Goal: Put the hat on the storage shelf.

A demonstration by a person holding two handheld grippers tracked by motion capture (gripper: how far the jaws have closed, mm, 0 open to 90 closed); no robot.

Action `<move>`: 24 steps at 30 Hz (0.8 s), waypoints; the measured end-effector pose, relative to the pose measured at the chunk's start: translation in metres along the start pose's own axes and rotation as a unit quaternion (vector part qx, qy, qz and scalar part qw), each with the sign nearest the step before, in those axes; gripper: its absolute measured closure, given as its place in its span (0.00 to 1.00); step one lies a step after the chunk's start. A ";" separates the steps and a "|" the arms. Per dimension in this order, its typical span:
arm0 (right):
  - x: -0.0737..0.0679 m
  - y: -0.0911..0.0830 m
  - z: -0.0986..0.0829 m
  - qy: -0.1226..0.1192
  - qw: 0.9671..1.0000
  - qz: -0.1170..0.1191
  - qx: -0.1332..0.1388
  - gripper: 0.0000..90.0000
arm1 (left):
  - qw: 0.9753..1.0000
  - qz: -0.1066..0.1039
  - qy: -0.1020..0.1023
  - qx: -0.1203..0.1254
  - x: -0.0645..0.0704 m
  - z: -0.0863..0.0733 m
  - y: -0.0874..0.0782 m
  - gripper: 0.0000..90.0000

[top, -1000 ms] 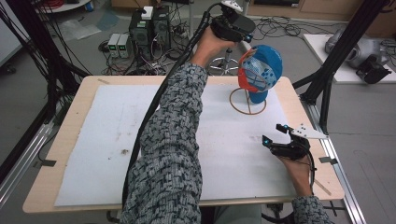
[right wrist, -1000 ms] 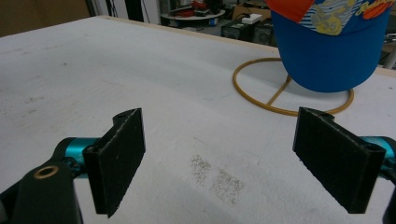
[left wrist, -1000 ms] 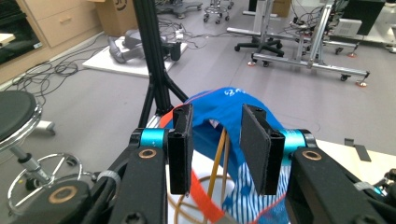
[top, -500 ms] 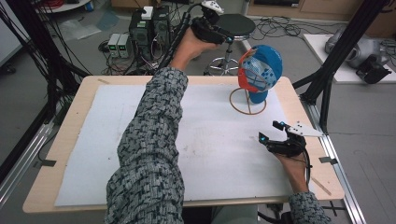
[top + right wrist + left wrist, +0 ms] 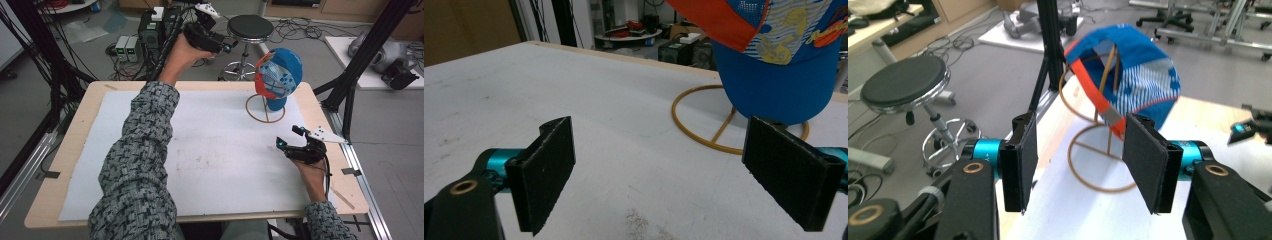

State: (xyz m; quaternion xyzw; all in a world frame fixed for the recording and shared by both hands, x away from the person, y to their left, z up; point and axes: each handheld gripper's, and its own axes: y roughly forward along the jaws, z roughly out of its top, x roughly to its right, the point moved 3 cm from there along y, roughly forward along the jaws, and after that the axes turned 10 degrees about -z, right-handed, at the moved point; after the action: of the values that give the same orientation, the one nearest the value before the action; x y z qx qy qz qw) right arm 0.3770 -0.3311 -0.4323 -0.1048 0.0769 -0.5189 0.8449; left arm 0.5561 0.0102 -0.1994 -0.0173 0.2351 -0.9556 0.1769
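A pale wooden counter (image 5: pixel 85 120) with rounded corners carries a white, faintly smudged sheet (image 5: pixel 220 150) over most of its top. The person's left arm, in a speckled grey knit sleeve (image 5: pixel 135 165), reaches up and past the far edge, holding the left tongs (image 5: pixel 220 46) in the air beyond the counter, near a round black padded stool (image 5: pixel 250 26) on chrome legs; in the left gripper view the two flat, black, felt-faced jaws stand spread apart with nothing between them. Toward the far right of the sheet stands a thin golden wire stand (image 5: pixel 265 107) with a ring base, and on it sits a blue cap (image 5: pixel 280 75) with mesh panels and an orange brim. Nearer the right front edge, the right tongs (image 5: pixel 292 137) rest low over the sheet, well short of the stand; in the right gripper view their rough black pads (image 5: pixel 549 165) are wide apart and empty, the cap just beyond.
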 end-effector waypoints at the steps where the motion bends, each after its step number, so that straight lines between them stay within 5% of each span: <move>1: 0.000 0.001 0.000 0.000 1.000 -0.001 0.000 0.14 | 1.000 0.002 0.000 -0.006 0.002 -0.002 -0.005 0.53; 12: -0.005 0.011 0.003 -0.004 1.000 0.009 -0.003 0.14 | 0.999 0.046 0.008 0.007 0.018 -0.034 -0.051 0.45; 24: -0.007 0.012 0.004 0.000 1.000 0.010 -0.001 0.14 | 0.995 0.093 -0.007 0.029 0.047 -0.089 -0.106 0.42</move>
State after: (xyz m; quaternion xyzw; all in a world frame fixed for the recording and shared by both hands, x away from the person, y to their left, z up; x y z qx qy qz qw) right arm 0.3856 -0.3193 -0.4316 -0.1049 0.0788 -0.5107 0.8497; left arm 0.4669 0.1206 -0.2327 0.0033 0.2064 -0.9414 0.2666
